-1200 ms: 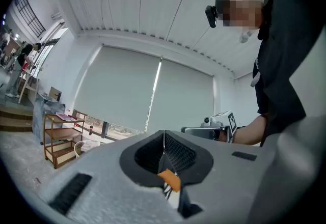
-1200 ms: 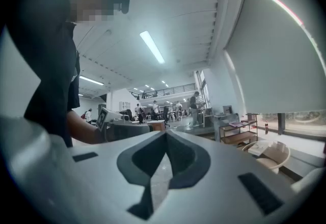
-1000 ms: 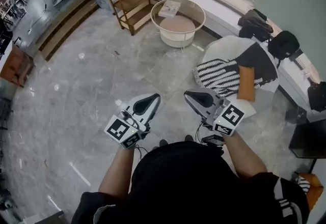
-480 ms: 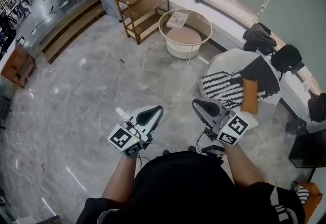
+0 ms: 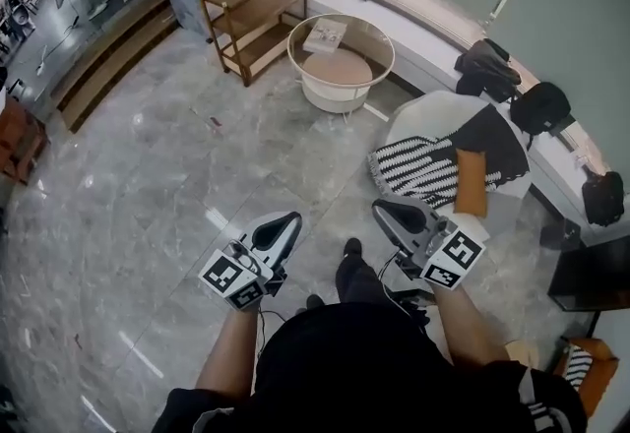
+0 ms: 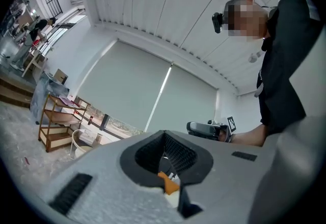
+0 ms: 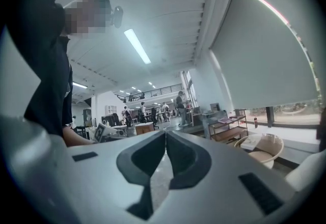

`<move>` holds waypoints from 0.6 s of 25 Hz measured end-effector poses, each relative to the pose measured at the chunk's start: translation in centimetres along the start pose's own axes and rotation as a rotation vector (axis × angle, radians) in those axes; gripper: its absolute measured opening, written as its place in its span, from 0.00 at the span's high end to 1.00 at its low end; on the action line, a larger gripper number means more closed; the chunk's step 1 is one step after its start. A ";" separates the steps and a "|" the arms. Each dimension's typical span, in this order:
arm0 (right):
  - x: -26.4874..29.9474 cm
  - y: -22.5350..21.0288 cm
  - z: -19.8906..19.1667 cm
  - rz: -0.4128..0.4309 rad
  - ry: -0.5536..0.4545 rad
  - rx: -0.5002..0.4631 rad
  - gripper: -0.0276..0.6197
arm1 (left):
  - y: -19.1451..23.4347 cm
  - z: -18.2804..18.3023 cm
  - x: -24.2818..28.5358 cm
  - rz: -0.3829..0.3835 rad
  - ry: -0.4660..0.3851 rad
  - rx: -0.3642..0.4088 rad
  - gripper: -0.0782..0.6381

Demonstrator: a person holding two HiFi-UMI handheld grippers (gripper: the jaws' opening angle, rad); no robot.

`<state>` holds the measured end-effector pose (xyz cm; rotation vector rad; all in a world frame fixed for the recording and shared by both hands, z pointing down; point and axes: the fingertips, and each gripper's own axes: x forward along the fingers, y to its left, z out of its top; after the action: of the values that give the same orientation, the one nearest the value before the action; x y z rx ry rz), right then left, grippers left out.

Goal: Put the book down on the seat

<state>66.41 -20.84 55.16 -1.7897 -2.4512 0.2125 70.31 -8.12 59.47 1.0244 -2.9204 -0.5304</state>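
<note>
Checking in from the remote station: both tools are clenched and carrying nothing. The left gripper (image 5: 282,226) sits low and left of centre in the head view, with its jaws pressed together. Its own view shows only the dark pads meeting, with nothing between them. The right gripper (image 5: 392,216) is just right of centre, and its view shows the same thing: jaws closed tight on thin air.

The book (image 5: 326,34) is lying flat on top of the round table (image 5: 340,94) near the top middle of the frame, well apart from both grippers. The seat (image 5: 433,106) is the white armchair at centre right, close to the right gripper (it's got a striped throw (image 5: 418,165) and an orange cushion (image 5: 471,183) on it). A wooden shelf (image 5: 246,13) stands at the upper left of the table, with a couple more books on its top. The rest of the frame is mostly grey marble floor (image 5: 148,175).
</note>
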 end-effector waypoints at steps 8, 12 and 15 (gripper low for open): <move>2.6 -9.4 1.4 0.001 -0.034 0.049 0.91 | 5.1 1.5 8.3 -0.013 0.053 0.044 0.86; 4.5 -15.7 2.7 0.035 -0.038 0.082 0.91 | 8.8 2.4 13.4 0.013 0.076 0.035 0.86; 5.6 -21.3 3.8 0.036 -0.049 0.120 0.91 | 11.8 3.1 18.4 0.028 0.087 0.019 0.86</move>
<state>44.14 -22.09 55.02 -1.8003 -2.3835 0.4028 48.37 -9.70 58.29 0.9814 -2.8645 -0.4458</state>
